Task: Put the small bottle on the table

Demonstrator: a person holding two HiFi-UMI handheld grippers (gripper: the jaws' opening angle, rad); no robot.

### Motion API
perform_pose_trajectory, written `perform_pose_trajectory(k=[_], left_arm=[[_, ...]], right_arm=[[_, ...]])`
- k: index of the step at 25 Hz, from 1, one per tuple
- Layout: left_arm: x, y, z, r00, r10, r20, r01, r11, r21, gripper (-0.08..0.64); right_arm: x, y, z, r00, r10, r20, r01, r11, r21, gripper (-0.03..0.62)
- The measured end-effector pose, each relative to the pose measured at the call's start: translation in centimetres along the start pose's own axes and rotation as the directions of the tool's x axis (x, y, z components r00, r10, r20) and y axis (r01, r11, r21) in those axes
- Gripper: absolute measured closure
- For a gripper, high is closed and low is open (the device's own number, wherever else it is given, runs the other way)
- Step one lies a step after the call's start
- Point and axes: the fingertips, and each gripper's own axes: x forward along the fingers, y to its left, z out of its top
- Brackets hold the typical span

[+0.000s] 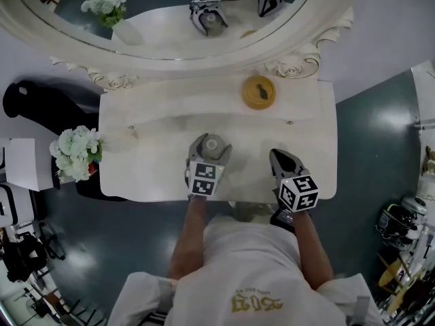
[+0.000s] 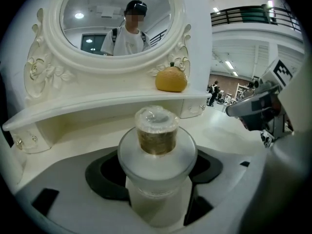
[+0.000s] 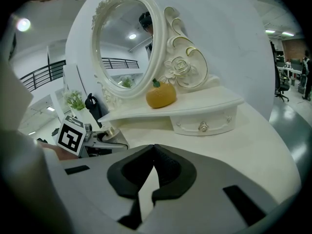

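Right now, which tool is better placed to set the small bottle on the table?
Left: the left tool holds the small bottle over the table; the right tool is shut and empty.

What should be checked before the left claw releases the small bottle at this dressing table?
1. Grip: ok. The left claw is shut on the small bottle, with a pad on each side.
2. Bottle upright: ok. Its cap points up.
3. Base resting on the table: cannot tell. The claw body hides the base in every view.
4. Landing spot free: ok. The orange ornament sits on the raised shelf and the flowers are at the left edge, both apart from the bottle.
5. Right claw out of the way: ok. It is shut, empty, and off to the bottle's right.
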Motion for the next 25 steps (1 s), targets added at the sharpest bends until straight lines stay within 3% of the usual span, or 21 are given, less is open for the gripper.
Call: perform_pose_trajectory(k=[8, 25], left_arm=[[0.0, -0.3, -0.9, 1.0, 0.008, -0.013, -0.007, 0.998, 0.063, 0.209], [-1.7, -0.6, -2.3, 1.0, 0.016, -0.026, -0.016, 1.0, -0.018, 0.163]], right_arm=[[-0.5, 0.9, 0.4, 1.0, 0.006, 0.016, -0.006, 1.0, -0.005, 0.58], [-4.0, 1.0, 1.4, 0.997, -0.034, 0.075, 0.037, 0.999, -0.039, 0.58]])
